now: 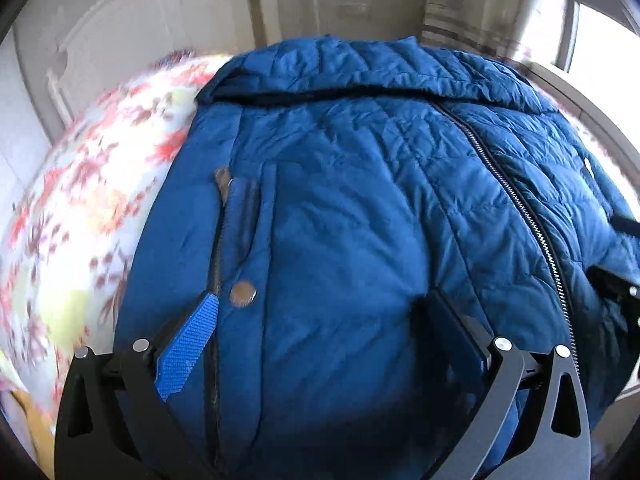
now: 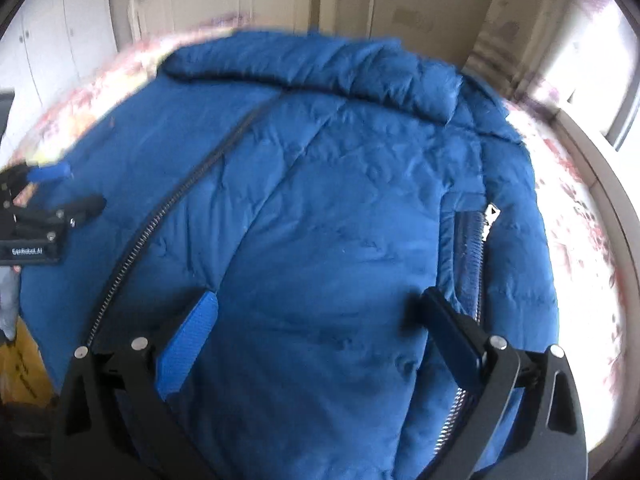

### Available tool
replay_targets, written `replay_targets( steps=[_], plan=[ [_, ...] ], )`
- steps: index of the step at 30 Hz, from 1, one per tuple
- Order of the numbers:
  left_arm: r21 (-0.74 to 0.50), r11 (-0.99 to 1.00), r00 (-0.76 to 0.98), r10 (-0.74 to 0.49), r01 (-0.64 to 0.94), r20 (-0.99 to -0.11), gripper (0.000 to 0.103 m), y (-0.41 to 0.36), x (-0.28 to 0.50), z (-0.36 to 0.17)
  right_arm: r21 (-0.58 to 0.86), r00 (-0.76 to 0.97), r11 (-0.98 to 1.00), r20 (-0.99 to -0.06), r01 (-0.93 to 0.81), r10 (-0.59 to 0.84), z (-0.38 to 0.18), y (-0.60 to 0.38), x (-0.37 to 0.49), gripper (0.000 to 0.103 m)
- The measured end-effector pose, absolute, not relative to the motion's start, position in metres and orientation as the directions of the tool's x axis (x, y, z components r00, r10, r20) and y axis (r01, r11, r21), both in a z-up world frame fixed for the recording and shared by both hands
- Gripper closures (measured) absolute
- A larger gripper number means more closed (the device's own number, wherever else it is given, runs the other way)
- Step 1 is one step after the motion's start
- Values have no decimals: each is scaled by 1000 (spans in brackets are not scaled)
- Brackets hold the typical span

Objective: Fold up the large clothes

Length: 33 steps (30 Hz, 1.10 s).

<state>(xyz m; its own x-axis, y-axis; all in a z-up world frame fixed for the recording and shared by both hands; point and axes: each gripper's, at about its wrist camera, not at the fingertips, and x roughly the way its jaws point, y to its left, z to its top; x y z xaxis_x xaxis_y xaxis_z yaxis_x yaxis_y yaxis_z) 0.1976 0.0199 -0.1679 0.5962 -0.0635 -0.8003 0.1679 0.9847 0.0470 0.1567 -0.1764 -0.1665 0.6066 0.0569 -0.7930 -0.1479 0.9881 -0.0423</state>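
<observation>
A blue quilted puffer jacket [image 1: 360,200] lies front side up on a floral bedspread [image 1: 80,200], collar at the far end, main zipper [image 1: 532,224] closed. My left gripper [image 1: 320,304] hovers open over the jacket's left half, near a pocket snap [image 1: 242,294]. In the right wrist view the same jacket [image 2: 320,220] fills the frame. My right gripper [image 2: 320,304] is open above its right half, beside a zipped pocket [image 2: 476,248]. The left gripper [image 2: 52,200] appears at the left edge there. Neither holds cloth.
The floral bedspread [image 2: 580,208] shows around the jacket. A pale headboard and wall [image 1: 160,20] stand beyond the collar. A bright window [image 1: 600,40] is at the right. A yellow item [image 2: 20,364] lies at the lower left.
</observation>
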Motion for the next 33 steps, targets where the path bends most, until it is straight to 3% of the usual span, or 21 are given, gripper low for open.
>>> replay_targets(
  steps=[3, 7, 10, 16, 19, 25, 28, 33],
  plan=[
    [45, 986, 647, -70, 160, -759, 5, 28, 170, -151, -48, 615, 989, -787, -139, 48, -152, -173, 140, 3],
    [122, 985, 652, 15, 119, -758, 4, 46, 154, -164, -74, 627, 986, -779, -147, 35, -156, -175, 110, 3],
    [22, 994, 636, -52, 109, -770, 4, 70, 150, -177, -19, 643, 991, -763, -130, 70, -169, -192, 92, 3],
    [-1, 993, 698, -84, 119, -711, 5, 77, 120, -167, -25, 679, 997, -734, -71, 30, -156, -214, 65, 3],
    [75, 988, 701, -40, 132, -712, 4, 67, 119, -182, -25, 681, 999, -732, -22, -3, -165, -229, 60, 3],
    [65, 992, 718, -31, 105, -696, 4, 87, 113, -172, -4, 682, 999, -730, -41, 25, -167, -246, 42, 3],
    [-48, 996, 719, -91, 80, -689, 4, 121, 105, -173, 23, 697, 1000, -717, -9, 22, -170, -268, 17, 3],
    [-200, 977, 703, -194, 75, -685, 4, 154, 89, -190, 223, 703, 974, -698, 29, 139, -197, -312, -14, 4]
  ],
)
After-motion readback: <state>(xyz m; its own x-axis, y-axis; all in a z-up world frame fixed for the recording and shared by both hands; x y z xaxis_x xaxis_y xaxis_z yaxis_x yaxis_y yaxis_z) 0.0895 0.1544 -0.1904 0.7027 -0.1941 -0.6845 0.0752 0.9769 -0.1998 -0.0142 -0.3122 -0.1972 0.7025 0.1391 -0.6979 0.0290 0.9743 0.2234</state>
